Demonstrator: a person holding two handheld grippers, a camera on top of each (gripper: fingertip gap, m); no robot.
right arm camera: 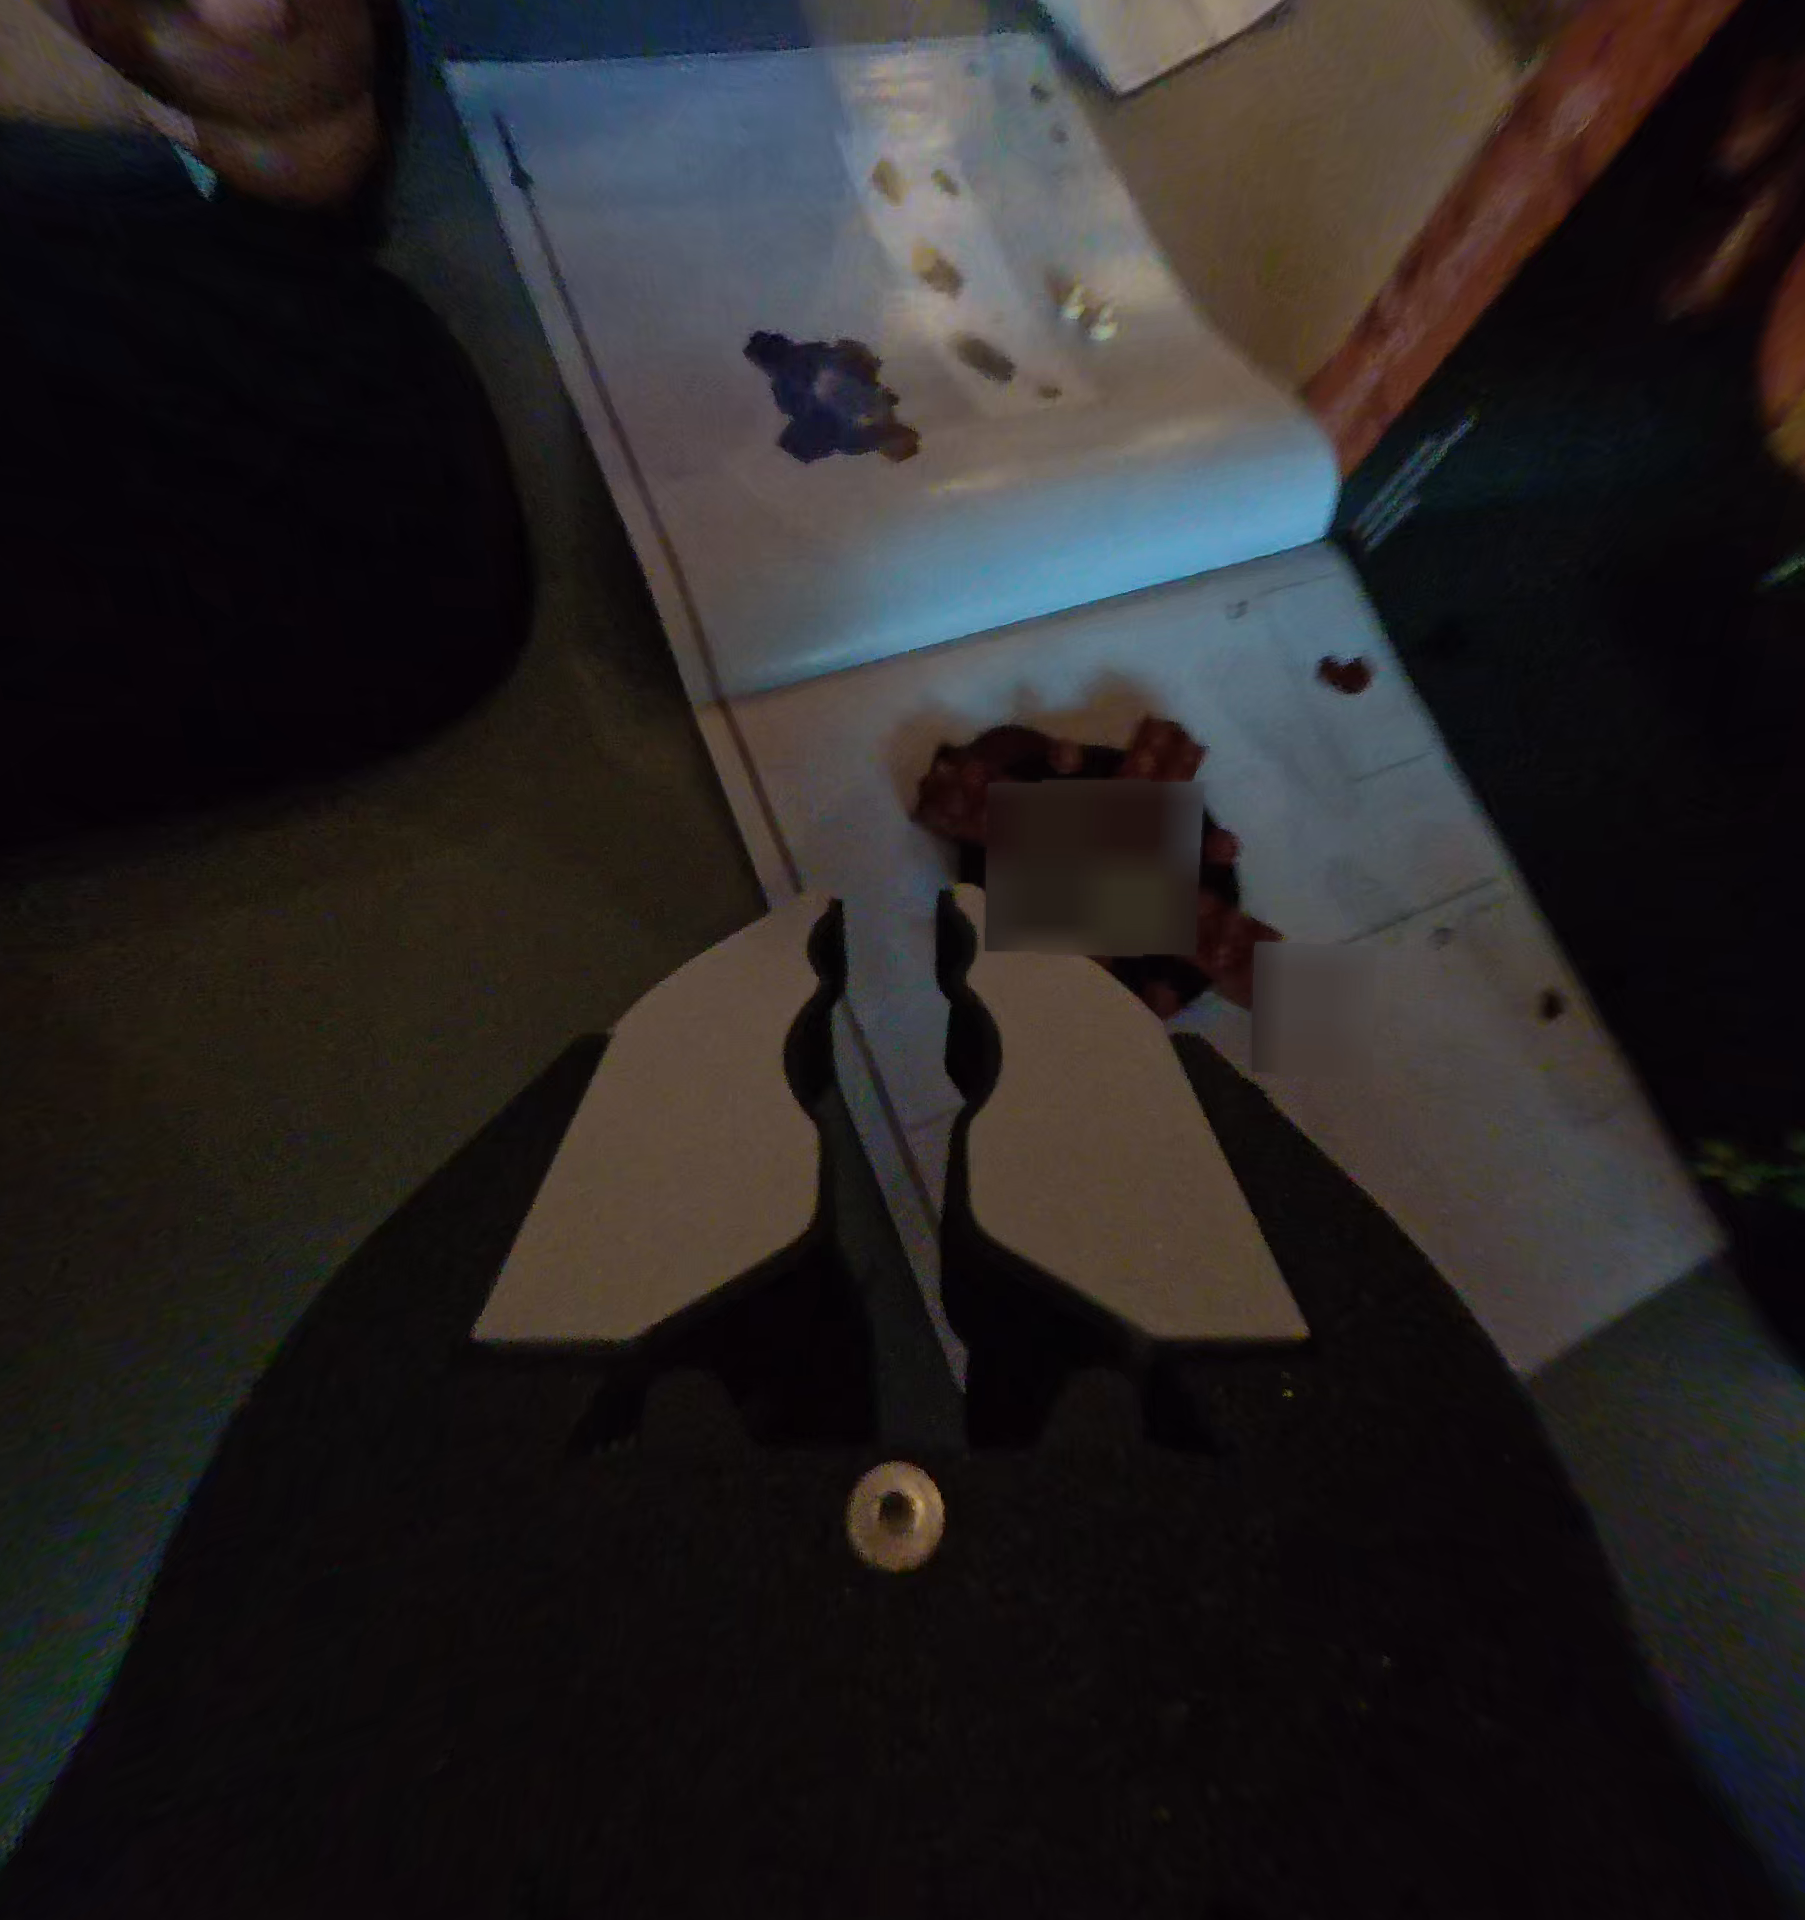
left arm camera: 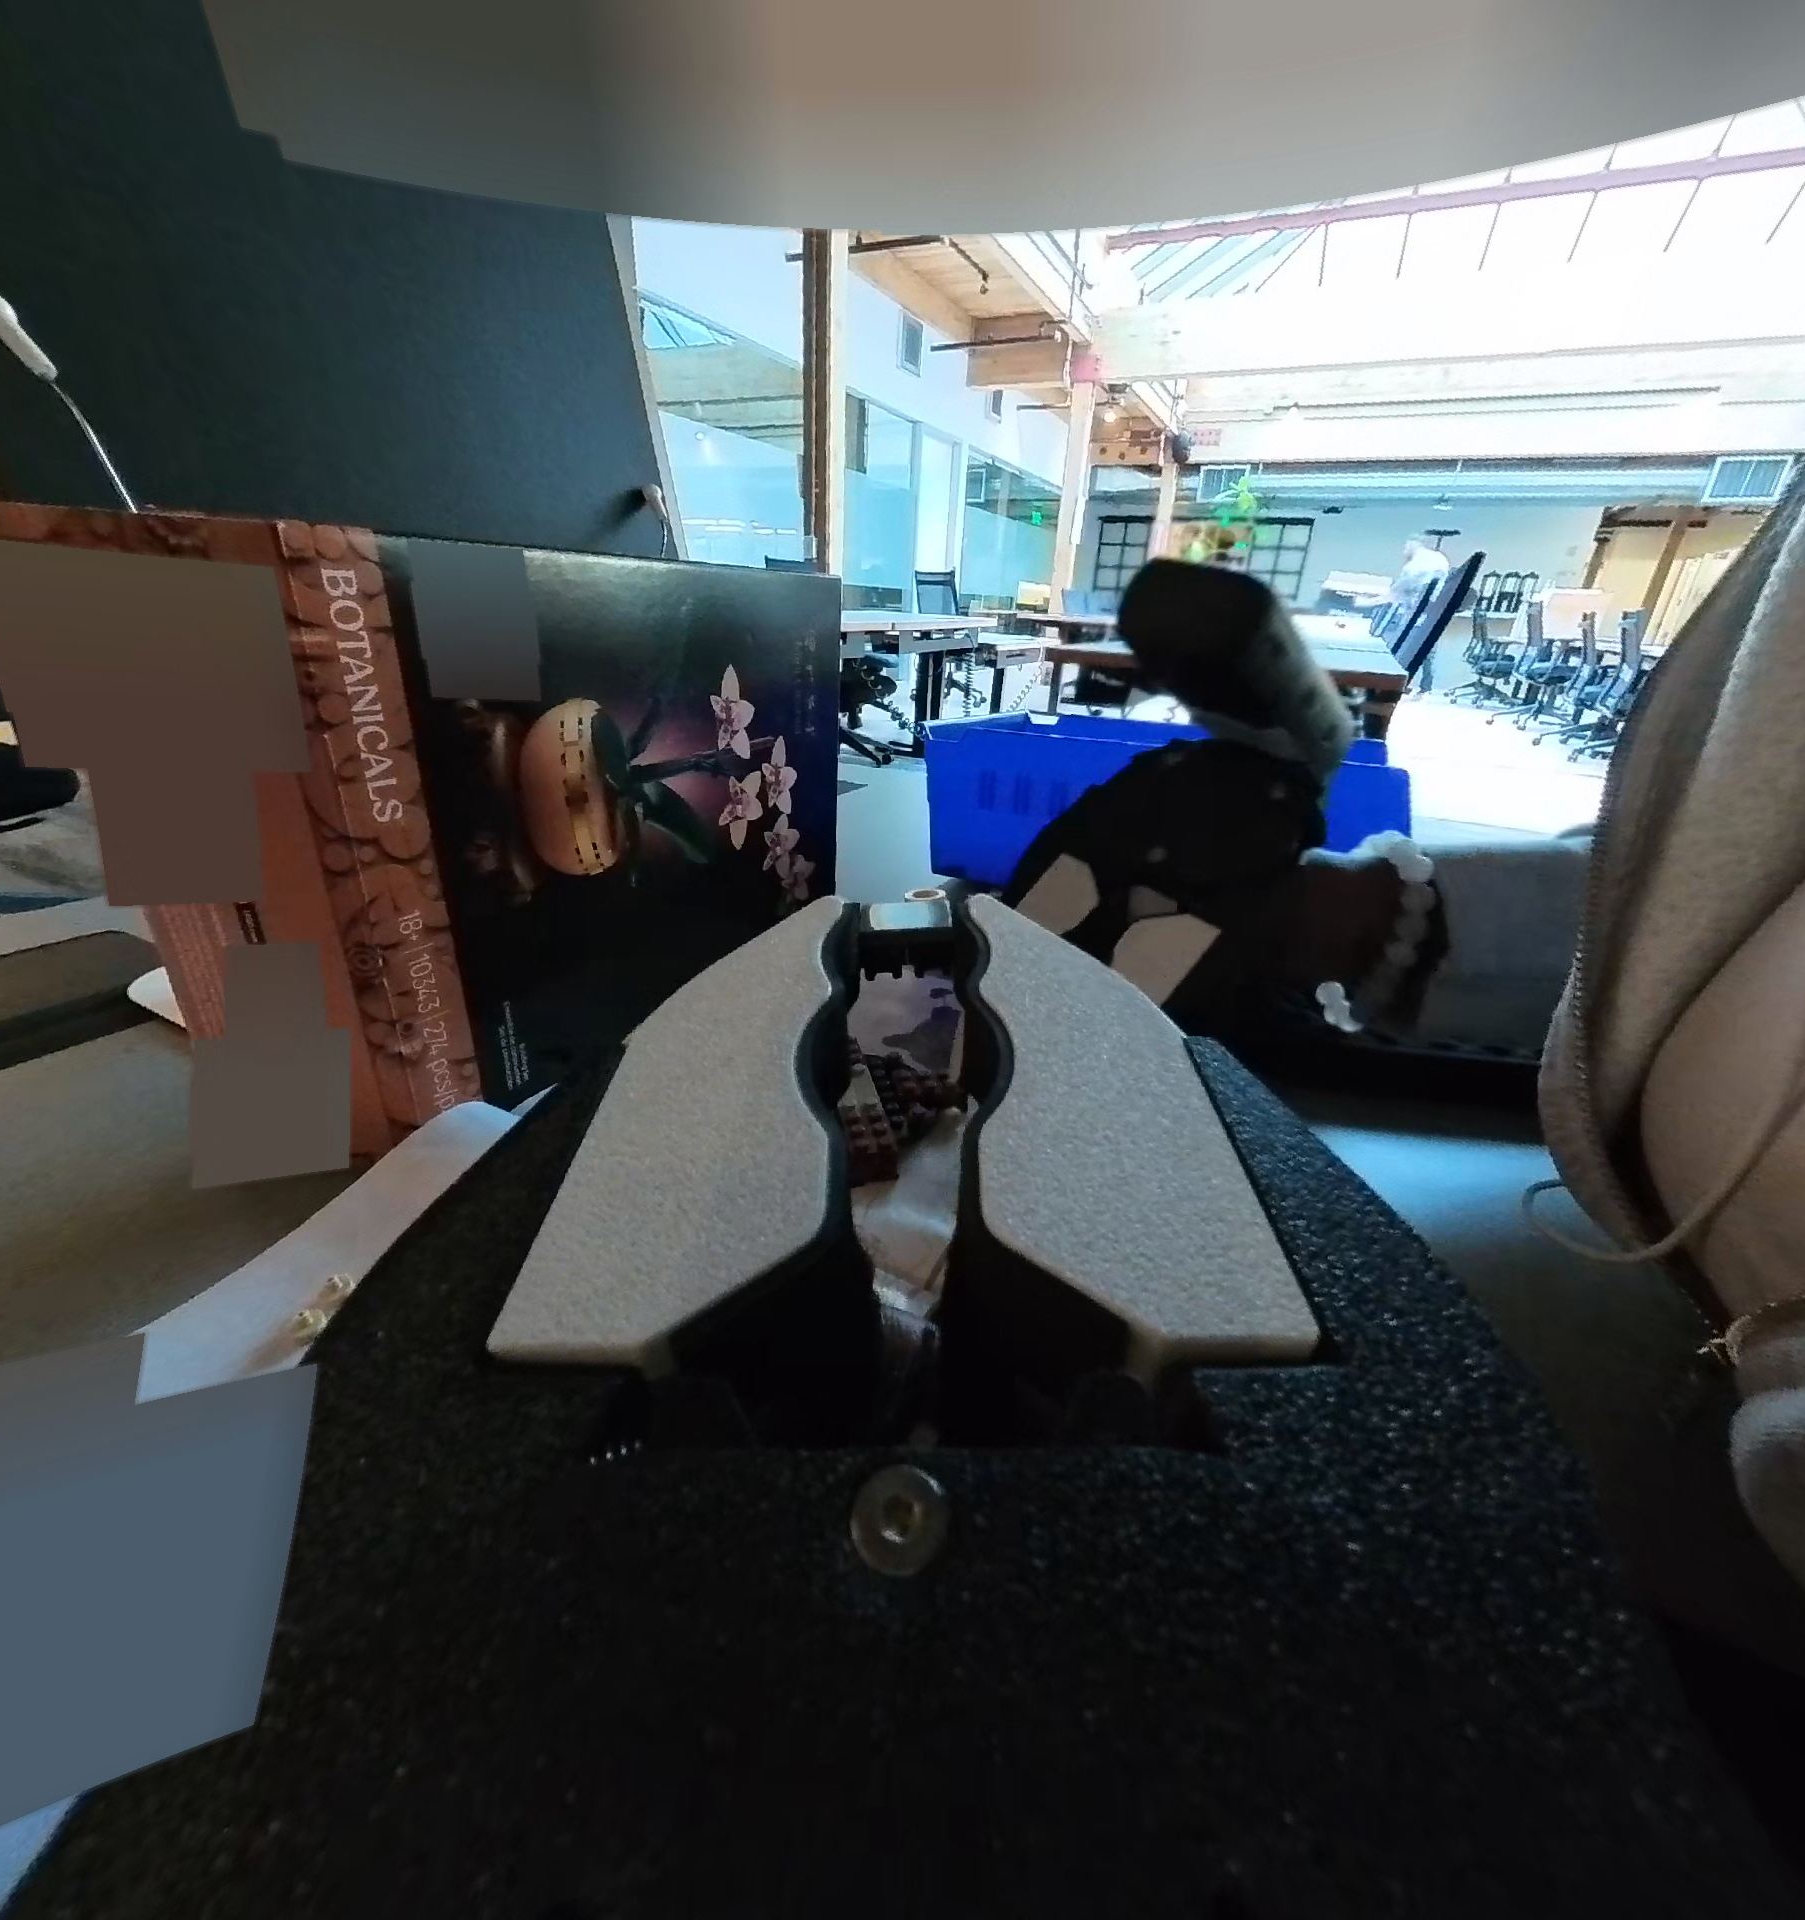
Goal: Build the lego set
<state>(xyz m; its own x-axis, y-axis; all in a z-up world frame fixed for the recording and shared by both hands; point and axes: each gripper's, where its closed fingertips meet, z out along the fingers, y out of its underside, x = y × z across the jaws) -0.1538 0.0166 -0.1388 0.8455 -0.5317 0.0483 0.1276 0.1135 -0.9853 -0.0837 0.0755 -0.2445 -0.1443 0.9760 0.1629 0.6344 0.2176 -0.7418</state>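
Observation:
In the left wrist view my left gripper (left arm camera: 906,914) is shut on a small black brick piece (left arm camera: 908,935) with a grey top and one stud, pinched at the fingertips. Below it a brown brick build (left arm camera: 893,1107) lies on an open white instruction booklet (left arm camera: 285,1278). My right gripper (left arm camera: 1095,925) shows just right of the left one, with a hand wearing a bead bracelet (left arm camera: 1397,935) behind it. In the blurred right wrist view my right gripper (right arm camera: 893,914) is open and empty over the booklet (right arm camera: 877,582), with the brown build (right arm camera: 960,790) just beyond its right fingertip.
A dark building-set box (left arm camera: 617,790) stands upright at the left; it also shows in the right wrist view (right arm camera: 1500,499). A blue bin (left arm camera: 991,790) sits behind. A person's grey sleeve (left arm camera: 1708,935) fills the right side. Small loose pale pieces (right arm camera: 1085,312) lie on the booklet. Tip to tip, the grippers are about 15 cm apart.

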